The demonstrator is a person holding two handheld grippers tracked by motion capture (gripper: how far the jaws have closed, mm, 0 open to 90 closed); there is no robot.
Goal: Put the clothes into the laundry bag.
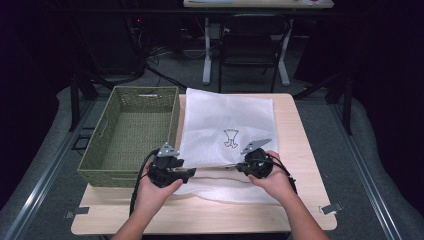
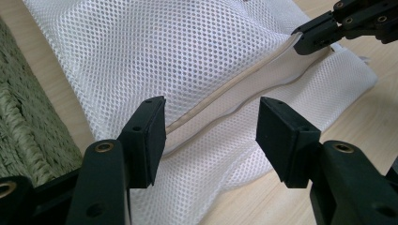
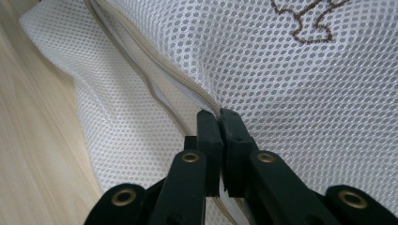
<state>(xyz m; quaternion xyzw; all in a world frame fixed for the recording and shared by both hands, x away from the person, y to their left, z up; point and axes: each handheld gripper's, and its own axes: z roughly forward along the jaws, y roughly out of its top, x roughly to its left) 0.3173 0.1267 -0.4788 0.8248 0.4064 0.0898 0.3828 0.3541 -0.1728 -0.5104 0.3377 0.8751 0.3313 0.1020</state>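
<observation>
Because the white mesh laundry bag (image 1: 227,132) lies flat on the wooden table (image 1: 305,150) just right of the green woven basket (image 1: 132,132), the high view suggests a light, limp thing that will sag and fold wherever it is lifted. The left gripper (image 1: 190,172) and the right gripper (image 1: 239,167) both sit at the bag's near edge, one in each hand. The basket stands close against the bag's left side and could catch the cloth if it is dragged that way; the rest of the table top is bare.

In the left gripper view, the zipper (image 2: 225,105) runs along the near edge of the bag. The left gripper's jaws stand apart over it, pressing on nothing. The mesh looks soft and slippery, so the stiffer zipper seam is probably the surest place to pinch.

In the right gripper view, the right gripper's (image 3: 219,117) jaws are closed tight at the end of the zipper line, seemingly on the pull or seam; exactly which cannot be told. Brown stitching (image 3: 309,21) marks the panel beyond.
</observation>
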